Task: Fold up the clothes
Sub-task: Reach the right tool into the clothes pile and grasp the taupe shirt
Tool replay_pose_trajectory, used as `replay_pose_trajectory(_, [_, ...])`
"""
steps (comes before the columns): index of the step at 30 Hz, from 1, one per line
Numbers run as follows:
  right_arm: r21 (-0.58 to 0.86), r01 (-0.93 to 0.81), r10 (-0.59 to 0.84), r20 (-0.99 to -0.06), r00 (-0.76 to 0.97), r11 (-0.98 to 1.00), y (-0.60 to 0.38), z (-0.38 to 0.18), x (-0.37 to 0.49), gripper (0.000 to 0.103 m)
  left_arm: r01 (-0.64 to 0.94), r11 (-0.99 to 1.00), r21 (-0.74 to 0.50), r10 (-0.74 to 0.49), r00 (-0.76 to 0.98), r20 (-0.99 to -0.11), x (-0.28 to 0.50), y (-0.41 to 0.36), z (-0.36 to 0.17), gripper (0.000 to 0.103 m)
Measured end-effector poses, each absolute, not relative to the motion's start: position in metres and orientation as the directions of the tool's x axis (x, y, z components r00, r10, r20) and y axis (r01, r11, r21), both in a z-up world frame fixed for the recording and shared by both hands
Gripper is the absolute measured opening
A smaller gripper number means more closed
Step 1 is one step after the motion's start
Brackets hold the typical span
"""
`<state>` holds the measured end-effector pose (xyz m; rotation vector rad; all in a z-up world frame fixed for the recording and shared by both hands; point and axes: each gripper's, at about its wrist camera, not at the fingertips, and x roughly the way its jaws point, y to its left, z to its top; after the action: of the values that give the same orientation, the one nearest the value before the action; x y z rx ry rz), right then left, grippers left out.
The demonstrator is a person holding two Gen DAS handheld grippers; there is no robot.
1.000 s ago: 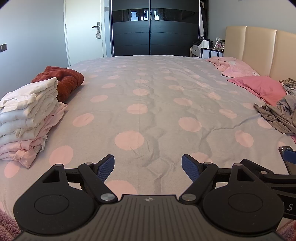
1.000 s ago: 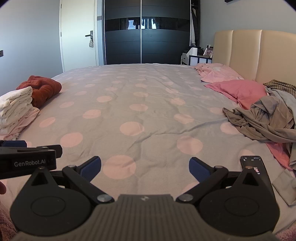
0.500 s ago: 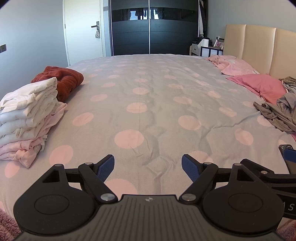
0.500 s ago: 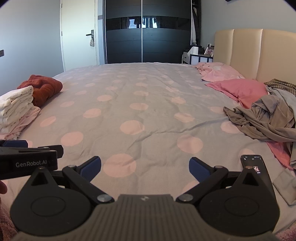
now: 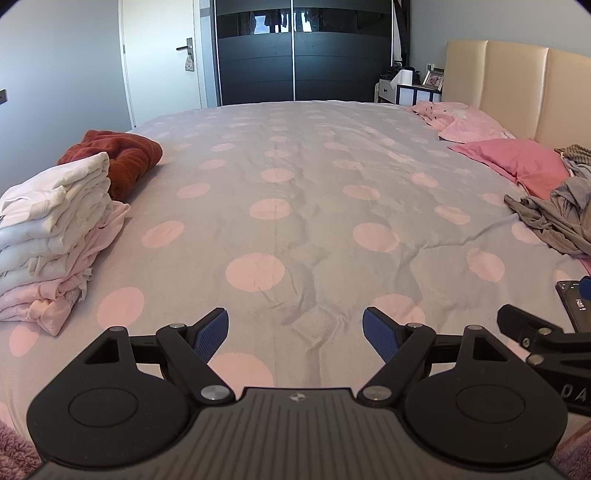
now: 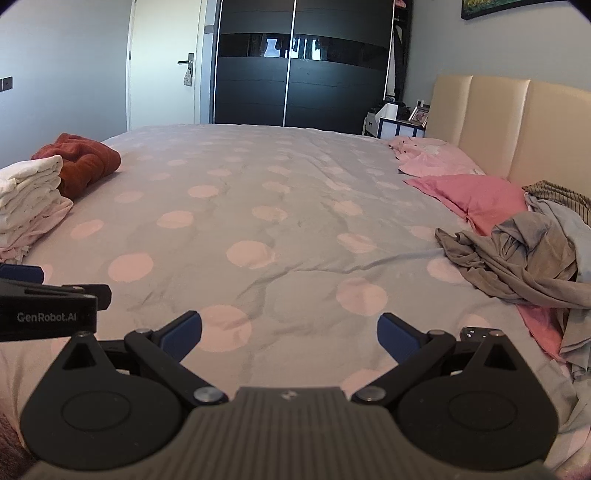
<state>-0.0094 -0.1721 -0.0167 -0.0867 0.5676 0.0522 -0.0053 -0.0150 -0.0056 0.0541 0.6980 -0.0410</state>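
Hovering low over the near edge of the bed, both tongs, left and right, stand apart, gripping nothing. 1 folded stack sits at the left edge, clear of the working middle. Crumpled grey clothes lie right, seemingly several garments, beside a phone.

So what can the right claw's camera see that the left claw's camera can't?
Only the right view shows the framed picture high on the wall and the striped garment's full spread. Only the left view shows the whole folded stack, down to its pink bottom layers. Both show the rust-red garment, the grey crumpled clothes, the pink pillow and the dark wardrobe.
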Motion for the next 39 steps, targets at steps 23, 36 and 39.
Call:
replay_pose_trajectory(23, [-0.116,0.132,-0.176,-0.634,0.753,0.984,-0.424,0.005,0.11,0.081,-0.003,0.999,0.051,0.038,0.724,-0.689,0.069,-0.001,-0.018,0.08])
replay_pose_trajectory(36, [-0.245,0.408,-0.474,-0.533,0.701,0.879,-0.583,0.032,0.18,0.068,-0.009,0.996,0.093,0.073,0.699,-0.711,0.106,-0.005,-0.047,0.08])
replay_pose_trajectory(39, [-0.226,0.444,-0.491,-0.538,0.685,0.867,-0.617,0.04,0.189,0.067,-0.006,0.995,0.097,0.074,0.694,-0.716,0.112,-0.009,-0.051,0.08])
